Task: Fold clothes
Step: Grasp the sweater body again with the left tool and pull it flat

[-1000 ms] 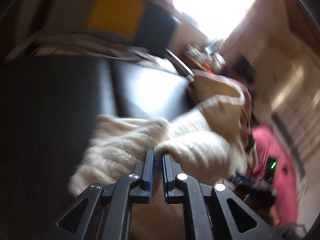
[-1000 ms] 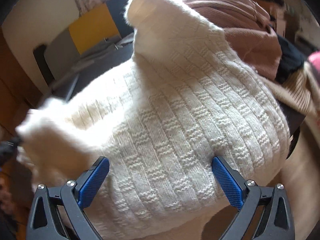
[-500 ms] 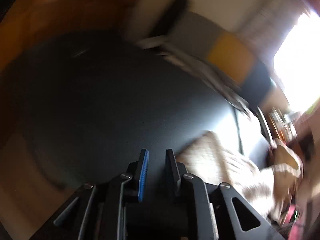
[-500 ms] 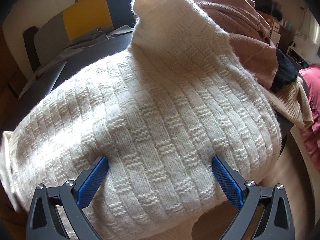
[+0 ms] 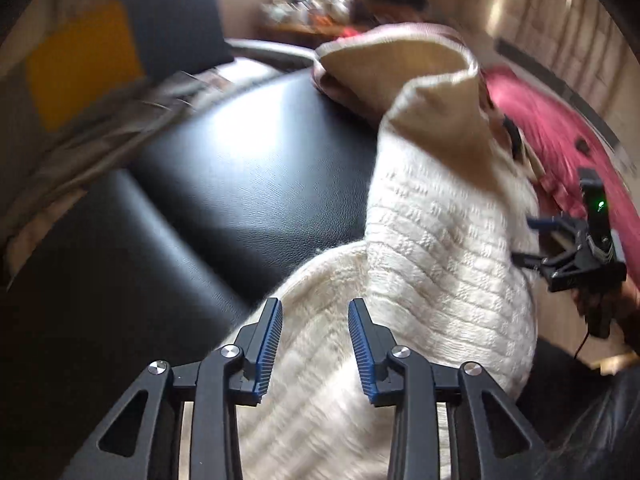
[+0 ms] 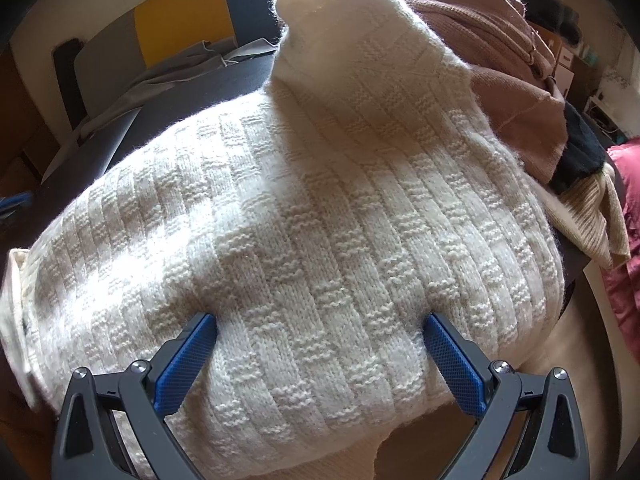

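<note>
A cream knitted sweater [image 6: 320, 200] lies bunched on a black leather seat [image 5: 240, 180]. In the right wrist view my right gripper [image 6: 319, 316] stands wide open, its blue fingertips [image 6: 200, 332] resting on the knit with the sweater's body bulging between them, not pinched. In the left wrist view the same sweater [image 5: 440, 240] runs from the lower middle up to the right. My left gripper [image 5: 314, 302] hovers over its near rounded edge, jaws opening, pads clear of the fabric. The right gripper [image 5: 532, 240] shows at the sweater's right side.
More clothes are piled behind the sweater: a pink-brown knit [image 6: 500, 60], a beige striped piece [image 6: 592, 216] and a red garment [image 5: 560, 120]. A grey cloth [image 6: 168, 76] lies at the seat's back under a yellow and blue backrest [image 5: 80, 68].
My left gripper let go of the sweater, swung out over the bare black seat, came back to the sweater's near edge and its jaws parted. The lifted fold dropped flat. The right gripper stayed put.
</note>
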Available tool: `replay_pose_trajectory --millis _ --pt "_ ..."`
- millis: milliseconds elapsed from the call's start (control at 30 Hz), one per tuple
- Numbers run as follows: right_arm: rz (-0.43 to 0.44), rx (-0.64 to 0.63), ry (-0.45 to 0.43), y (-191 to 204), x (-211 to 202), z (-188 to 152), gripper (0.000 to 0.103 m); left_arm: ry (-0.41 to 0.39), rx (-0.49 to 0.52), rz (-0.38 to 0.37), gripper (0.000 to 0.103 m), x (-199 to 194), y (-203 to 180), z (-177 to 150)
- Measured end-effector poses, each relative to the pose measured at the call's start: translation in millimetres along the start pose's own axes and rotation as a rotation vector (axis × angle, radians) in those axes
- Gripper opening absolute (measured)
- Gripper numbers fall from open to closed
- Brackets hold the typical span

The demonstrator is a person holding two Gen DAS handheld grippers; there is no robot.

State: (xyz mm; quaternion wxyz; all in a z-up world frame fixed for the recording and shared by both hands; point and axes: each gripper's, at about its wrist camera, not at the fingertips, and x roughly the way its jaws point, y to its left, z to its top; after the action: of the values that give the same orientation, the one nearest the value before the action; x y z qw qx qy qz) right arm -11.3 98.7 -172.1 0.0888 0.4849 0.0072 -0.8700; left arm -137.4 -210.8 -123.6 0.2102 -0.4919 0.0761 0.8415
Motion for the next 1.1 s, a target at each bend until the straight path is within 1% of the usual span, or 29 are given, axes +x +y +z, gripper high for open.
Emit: replay_pose_trajectory --millis 33,67,200,267,300,400,433,467,500,533,567,600,633,767,800,867,967,1000,1067,1100 --pt "-0.002 -0.004 0.0 0.8 0.4 1.1 0.103 0.026 0.015 -0.02 0.035 6.1 5.4 1.7" --pt "-0.004 -0.009 0.0 1.6 0.8 2.2 0.103 0.063 0.024 -0.065 0.035 14.9 10.0 6.2" --pt "-0.01 -0.025 0.004 4.9 2.7 7.4 0.103 0.146 0.037 -0.153 0.036 44.7 19.5 13.7" --pt "-0.012 -0.033 0.007 6.6 3.7 10.2 0.103 0.17 0.058 -0.147 0.038 57.5 17.8 13.3" --pt "-0.013 -0.037 0.008 7.4 4.2 11.5 0.103 0.158 0.062 -0.138 0.043 58.0 15.7 13.1" --pt "-0.019 -0.046 0.024 11.4 5.1 16.6 0.103 0.123 0.075 -0.107 0.043 59.3 9.3 11.9" --pt "-0.02 -0.045 0.033 13.7 8.9 22.7 0.103 0.102 0.069 -0.082 0.04 57.6 6.6 8.4" --pt "-0.023 -0.044 0.042 15.4 10.3 26.1 0.103 0.074 0.04 -0.063 0.022 53.3 5.7 3.2" --pt "-0.026 -0.042 0.051 17.0 11.1 28.8 0.103 0.045 0.01 -0.043 0.011 48.9 4.8 -2.1" --pt "-0.029 -0.04 0.06 18.6 11.9 31.4 0.103 0.015 -0.022 -0.021 0.011 44.0 4.3 -7.5" --pt "-0.033 -0.039 0.065 20.6 12.2 33.4 0.103 -0.034 -0.08 0.027 0.01 35.1 7.0 -15.1" --pt "-0.035 -0.04 0.069 23.0 12.2 35.4 0.103 -0.083 -0.147 0.05 0.01 24.5 11.5 -23.5" --pt "-0.036 -0.041 0.071 25.6 11.9 36.9 0.103 -0.146 -0.243 0.065 0.01 9.4 18.9 -35.2" --pt "-0.036 -0.051 0.066 42.6 10.3 43.9 0.103 -0.342 -0.513 0.128 0.01 -42.3 34.5 -80.8" --pt "-0.037 -0.062 0.063 49.1 9.8 45.8 0.103 -0.369 -0.561 0.131 0.01 -49.8 34.4 -92.0" --pt "-0.03 -0.097 0.053 65.4 9.0 48.9 0.103 -0.386 -0.608 0.176 0.01 -56.4 28.0 -115.6" --pt "-0.005 -0.188 0.043 97.5 7.4 54.1 0.103 -0.377 -0.638 0.2 0.01 -56.3 4.3 -133.8" --pt "0.013 -0.215 0.041 96.0 16.1 67.3 0.103 -0.388 -0.628 0.21 0.01 -59.9 -5.1 -139.9" --pt "0.062 -0.271 0.021 110.2 13.5 79.3 0.103 -0.424 -0.593 0.249 0.01 -68.1 -29.7 -145.7" --pt "0.087 -0.299 0.01 118.3 11.1 84.5 0.103 -0.435 -0.56 0.26 0.011 -71.3 -41.2 -147.5"
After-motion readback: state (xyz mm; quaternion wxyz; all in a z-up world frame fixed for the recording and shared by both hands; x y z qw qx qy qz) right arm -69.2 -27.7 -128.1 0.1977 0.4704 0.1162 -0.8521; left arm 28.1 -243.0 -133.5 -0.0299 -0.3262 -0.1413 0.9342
